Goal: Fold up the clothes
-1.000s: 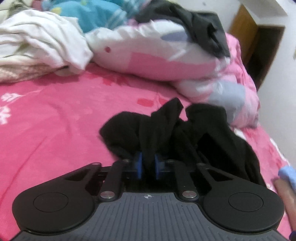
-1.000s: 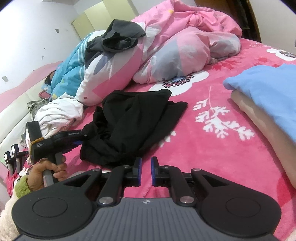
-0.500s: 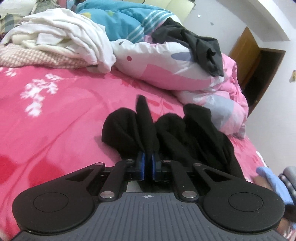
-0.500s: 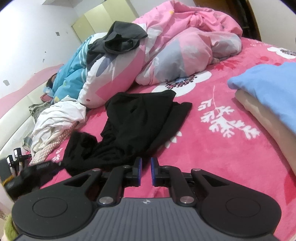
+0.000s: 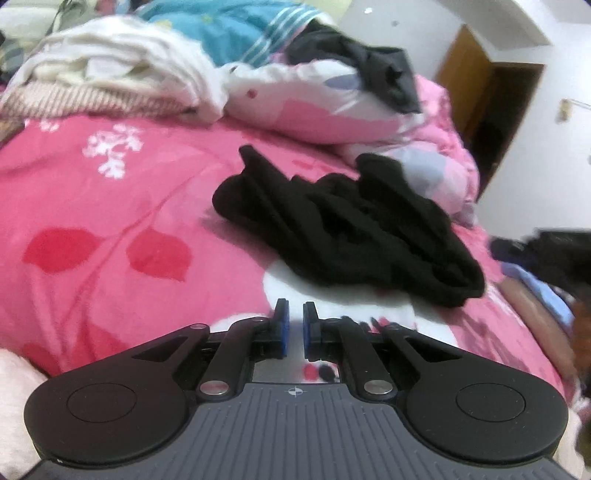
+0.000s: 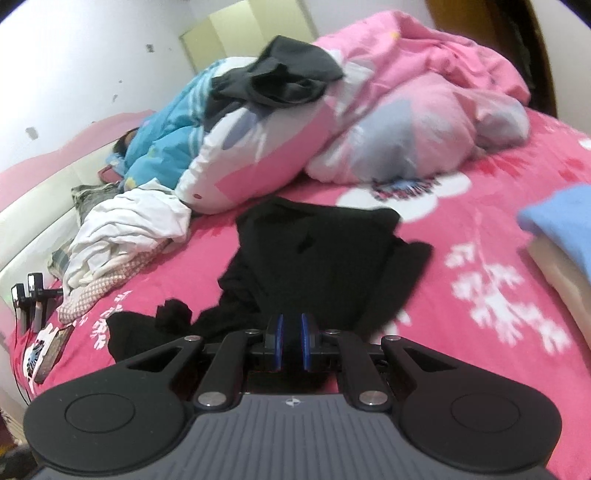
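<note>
On a pink flowered bedspread, a crumpled black garment lies ahead of two hand-held grippers

From the left: a heap of white laundry sits by the headboard, a blue quilt behind it, then a pink-and-white duvet topped by a dark grey garment. The left gripper holds its blue-padded jaws nearly closed with nothing between them, just short of the black garment's near edge. In the right wrist view, the right gripper has its jaws narrowly parted over the garment's near edge; whether they pinch cloth cannot be told. A folded light-blue item rests at far right
</note>
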Available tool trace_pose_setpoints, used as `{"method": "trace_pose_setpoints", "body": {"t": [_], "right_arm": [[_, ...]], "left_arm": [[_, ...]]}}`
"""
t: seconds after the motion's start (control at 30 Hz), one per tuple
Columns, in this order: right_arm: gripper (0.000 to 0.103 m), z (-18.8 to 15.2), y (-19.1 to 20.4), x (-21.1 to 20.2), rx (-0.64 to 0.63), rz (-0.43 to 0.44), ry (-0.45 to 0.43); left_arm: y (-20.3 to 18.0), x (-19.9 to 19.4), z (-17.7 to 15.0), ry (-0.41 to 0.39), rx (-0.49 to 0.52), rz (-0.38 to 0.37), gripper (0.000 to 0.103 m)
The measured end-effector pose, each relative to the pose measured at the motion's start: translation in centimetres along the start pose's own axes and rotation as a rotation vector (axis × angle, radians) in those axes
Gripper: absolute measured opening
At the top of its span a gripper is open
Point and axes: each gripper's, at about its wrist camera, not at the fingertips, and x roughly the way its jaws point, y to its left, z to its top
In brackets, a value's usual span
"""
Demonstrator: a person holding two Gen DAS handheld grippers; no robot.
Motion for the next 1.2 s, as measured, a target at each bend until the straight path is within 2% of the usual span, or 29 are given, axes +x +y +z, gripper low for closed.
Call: {"method": "trace_pose_setpoints", "body": {"t": [0.03, 0.07, 0.13, 0.2, 0.23, 0.27, 0.33, 0.37, 0.4, 0.47, 0.5, 0.53, 0.6, 0.67, 0.7, 0.8, 0.87, 0.97, 1.07, 1.2], "right_arm": [[0.019, 0.3, 0.4, 0.5, -0.017, 0.001, 0.0], [0.025, 0.7, 0.7, 1.2, -0.039, 0.0, -0.002], [0.052, 1.6, 1.6, 2.6, -0.099, -0.006, -0.013], [0.064, 2.5, 2.8, 4.1, -0.175, -0.019, -0.027], [0.067, 3.0, 3.4, 5.0, -0.219, -0.024, -0.033], [0.073, 3.5, 4.1, 6.0, -0.27, -0.034, -0.041], [0.074, 4.1, 5.5, 8.2, -0.361, -0.066, -0.054], [0.074, 4.3, 5.9, 9.4, -0.395, -0.081, -0.05], [0.073, 4.3, 6.2, 10.6, -0.422, -0.093, -0.04], [0.051, 4.2, 6.0, 12.7, -0.435, -0.135, -0.002], [0.019, 4.2, 5.5, 13.6, -0.425, -0.166, 0.021], [0.004, 4.2, 4.9, 13.5, -0.389, -0.175, 0.018], [0.002, 4.3, 3.2, 12.3, -0.281, -0.162, -0.02], [0.001, 4.4, 1.7, 10.4, -0.204, -0.175, -0.067], [0.001, 4.4, 0.9, 9.3, -0.168, -0.187, -0.095], [0.001, 4.1, -1.6, 5.3, -0.063, -0.207, -0.166], [0.001, 3.6, -2.9, 2.8, -0.017, -0.221, -0.198], [0.001, 2.1, -4.5, -0.9, 0.055, -0.223, -0.226], [0.001, 0.3, -5.5, -4.1, 0.112, -0.21, -0.239], [0.001, -2.1, -6.2, -7.3, 0.161, -0.216, -0.228]], "left_arm": [[0.1, -0.4, 0.2, -0.008, -0.003, -0.012, 0.009], [0.2, -0.7, 0.4, -0.017, -0.005, -0.023, 0.017], [0.0, -1.0, 1.2, -0.047, 0.009, -0.037, 0.03], [-0.9, -0.8, 2.3, -0.084, 0.048, -0.047, 0.038], [-1.5, -0.5, 2.8, -0.097, 0.076, -0.056, 0.048], [-2.1, 0.0, 3.4, -0.106, 0.108, -0.061, 0.063], [-3.5, 1.5, 4.5, -0.112, 0.164, -0.059, 0.08], [-4.1, 2.3, 5.0, -0.113, 0.189, -0.057, 0.083], [-4.7, 3.3, 5.5, -0.111, 0.21, -0.051, 0.083], [-5.8, 5.6, 6.3, -0.097, 0.249, -0.009, 0.085], [-6.2, 6.7, 6.6, -0.082, 0.267, 0.023, 0.085], [-6.5, 7.7, 6.7, -0.065, 0.289, 0.045, 0.085], [-6.7, 9.5, 6.6, -0.013, 0.329, 0.083, 0.08], [-6.5, 10.7, 6.0, 0.048, 0.342, 0.131, 0.061], [-6.3, 10.7, 5.7, 0.059, 0.332, 0.143, 0.057], [-5.6, 9.7, 5.1, 0.04, 0.266, 0.138, 0.048], [-5.3, 8.9, 5.0, 0.021, 0.241, 0.138, 0.033], [-5.1, 8.1, 5.0, 0.007, 0.22, 0.142, 0.018], [-4.9, 7.4, 5.1, -0.006, 0.204, 0.141, 0.009], [-4.8, 5.8, 4.4, -0.034, 0.193, 0.122, 0.003]]}}
